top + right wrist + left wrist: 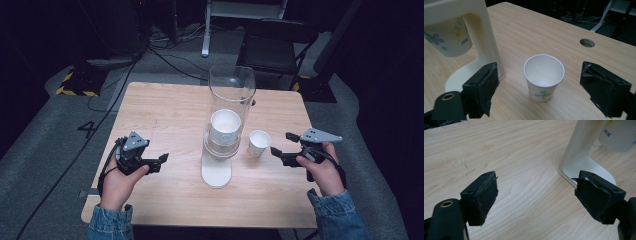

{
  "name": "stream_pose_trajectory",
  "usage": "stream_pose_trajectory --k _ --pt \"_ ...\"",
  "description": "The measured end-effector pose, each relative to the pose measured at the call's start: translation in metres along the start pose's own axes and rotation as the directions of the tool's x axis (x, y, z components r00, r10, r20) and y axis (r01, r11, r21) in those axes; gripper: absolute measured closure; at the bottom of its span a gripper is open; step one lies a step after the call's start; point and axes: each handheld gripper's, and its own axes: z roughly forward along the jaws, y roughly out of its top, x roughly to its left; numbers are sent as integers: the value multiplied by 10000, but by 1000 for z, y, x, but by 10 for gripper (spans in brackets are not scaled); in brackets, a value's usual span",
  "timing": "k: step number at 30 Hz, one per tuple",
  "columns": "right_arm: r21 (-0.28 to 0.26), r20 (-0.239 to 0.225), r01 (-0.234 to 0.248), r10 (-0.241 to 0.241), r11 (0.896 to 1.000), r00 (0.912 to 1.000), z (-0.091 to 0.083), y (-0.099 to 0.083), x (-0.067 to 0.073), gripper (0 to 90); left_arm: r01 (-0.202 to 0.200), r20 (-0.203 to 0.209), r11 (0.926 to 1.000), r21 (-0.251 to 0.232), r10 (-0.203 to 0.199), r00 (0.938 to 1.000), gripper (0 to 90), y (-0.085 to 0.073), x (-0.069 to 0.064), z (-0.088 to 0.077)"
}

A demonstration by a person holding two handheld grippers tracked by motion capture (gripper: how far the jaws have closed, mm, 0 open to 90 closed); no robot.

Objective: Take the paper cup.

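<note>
Upright on the pale wooden surface (165, 107) stands a small white paper cup with a green flower print (544, 77), empty and open at the top; in the high view it (259, 143) sits just to the right of a cream cup dispenser with a clear plastic tube (220, 145), apart from its flat foot. A second flowered paper cup (447, 40) hangs from the dispenser's underside. The right tongs (539, 87) are released, their black padded jaws spread wide on either side of the small cup without touching it. The left tongs (536, 197) are likewise spread open and hold nothing, low over bare wood near the dispenser's foot (586, 167). A round cable hole (587, 42) lies beyond the cup.
</note>
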Motion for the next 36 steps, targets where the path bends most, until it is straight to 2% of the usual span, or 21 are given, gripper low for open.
stream_pose_trajectory --k 3,6,8,13,20,24,36 --pt "-116 -84 -13 12 9999 10000 -11 4 2 162 -78 -31 10000 -32 77 10000 179 0 3 -4" --pt "-64 -200 -151 150 9999 9997 -22 8 2 199 103 -66 9999 -114 -104 9999 177 -1 6 -8" --pt "-35 -277 -244 243 9997 9993 -28 9 2 209 -25 46 9999 -101 26 10000 169 -2 8 -10" --pt "727 -171 -265 278 9970 9995 -40 11 5 192 -266 280 9995 -163 271 9992 162 -2 11 -16" --pt "702 -10 -385 387 9968 9993 -53 12 3 192 -269 350 9995 -149 274 9990 160 -3 12 -18" --pt "950 69 -366 361 9948 9993 -55 13 5 191 -291 344 9995 -123 295 9990 159 -3 12 -17" --pt "973 137 -411 400 9944 9991 -51 11 4 192 -314 295 9995 -89 316 9991 159 -3 12 -17"
